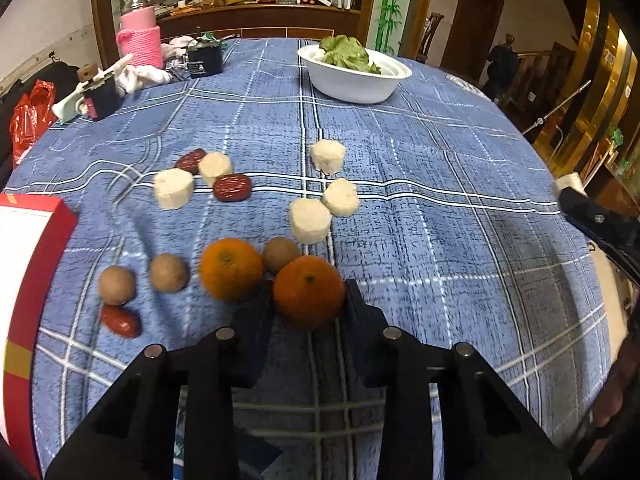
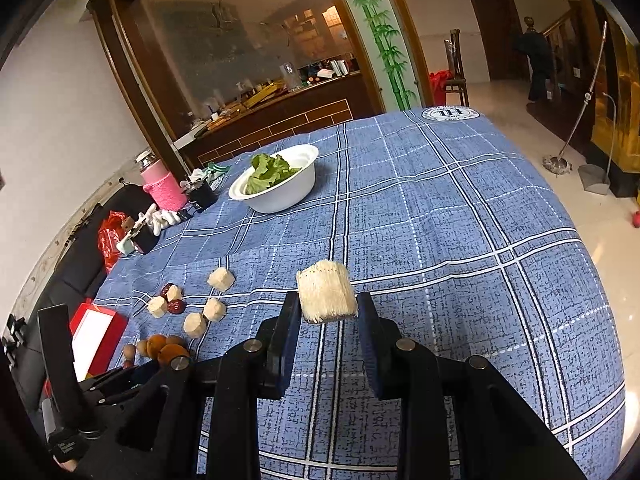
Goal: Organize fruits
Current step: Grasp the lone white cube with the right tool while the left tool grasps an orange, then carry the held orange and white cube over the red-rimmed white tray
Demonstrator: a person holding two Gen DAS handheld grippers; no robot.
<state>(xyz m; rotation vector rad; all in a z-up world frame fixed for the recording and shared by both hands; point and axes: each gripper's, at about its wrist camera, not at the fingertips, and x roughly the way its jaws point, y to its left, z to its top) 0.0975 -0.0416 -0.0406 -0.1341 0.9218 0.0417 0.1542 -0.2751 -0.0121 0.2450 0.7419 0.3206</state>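
Left gripper (image 1: 309, 300) is right down on the desk (image 1: 460, 208), its fingers (image 1: 256, 312) pinching the nearer tangerine (image 1: 309, 291) at its widest part. Looks like a good, centred hold. The fruit seems to sit on the blue checked cloth, so the step in hand, as I read it, is the lift. Best to take it straight up before going sideways, because there is a crowd around it: the second tangerine (image 1: 231, 269) is just beside the left finger, and a small brown longan (image 1: 281, 254) sits just behind, between the two.

Over on the other side, the right gripper (image 2: 328, 308) is clear of the cloth with a pale cut chunk (image 2: 327, 292) clamped between its fingers (image 2: 290, 320), held by its flat-ish sides and sticking out past the tips. That grip is shallow; I would keep the squeeze steady and the wrist level until it is over its spot.

Farther out from the tangerines lie two more longans (image 1: 169, 278) and a red date (image 1: 120, 321) to the left, beside the red box (image 1: 36, 280). Beyond them are the pale chunks (image 1: 310, 220) in two loose clusters with more dates (image 1: 232, 188) mixed in. At the far end stands the white bowl (image 1: 354, 88) of greens.
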